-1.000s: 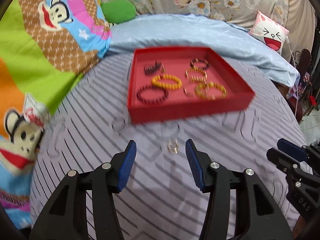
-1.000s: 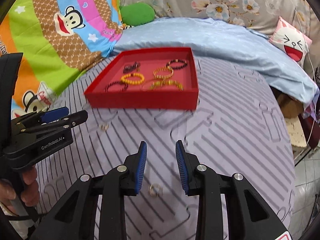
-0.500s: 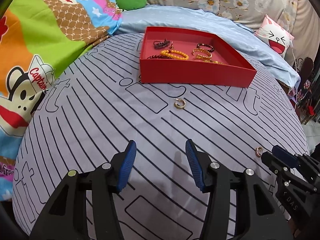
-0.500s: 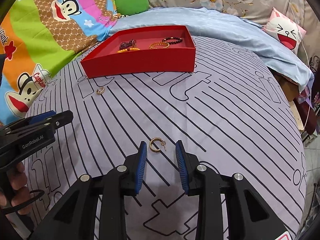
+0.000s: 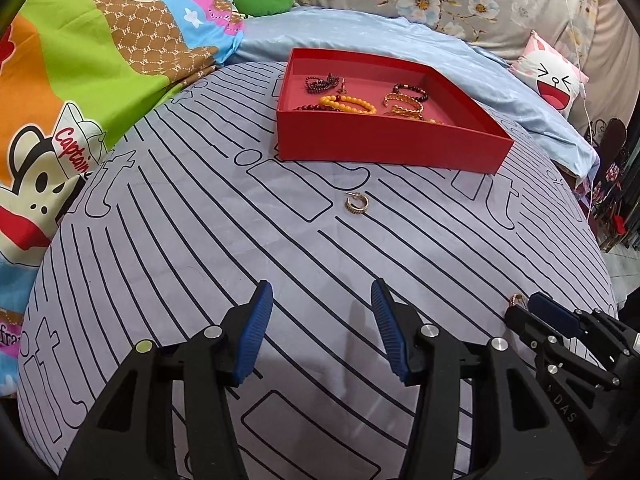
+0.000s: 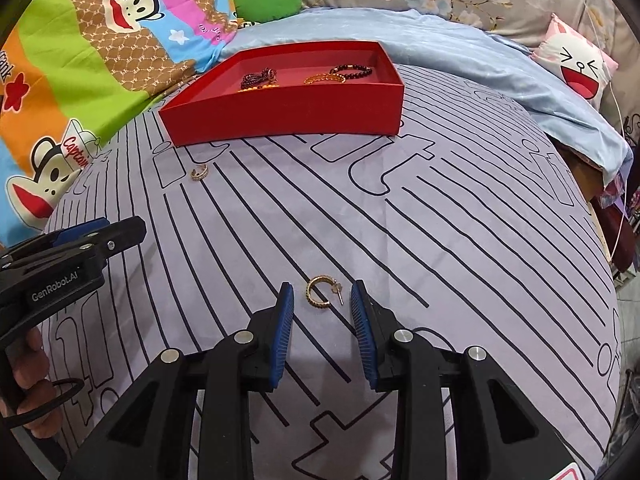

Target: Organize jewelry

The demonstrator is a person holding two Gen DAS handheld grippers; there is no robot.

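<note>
Gold hoop earring (image 6: 323, 291) flat on the striped sheet (image 6: 460, 220), between the spread blue fingers (image 6: 283, 334) of the right gripper (image 6: 323, 298), untouched by either pad. Second hoop earring (image 5: 357, 203) on the same sheet just before the red tray (image 5: 384, 142), well ahead of the left gripper (image 5: 322, 308), fingers (image 5: 256, 330) spread wide and holding nothing. Inside the tray: beaded bracelets, among them a yellow bracelet (image 5: 347, 104), and gold bangles (image 5: 404, 103). Judged stage: right-hand pickup of the near earring, not yet closed. Likely failures: a thin, flat hoop squirting sideways or tipping under pad pressure; soft bedding pinched along with it; the post (image 6: 340, 294) snagging the cloth on lift; a weak edge grip dropping it short of the tray.
</note>
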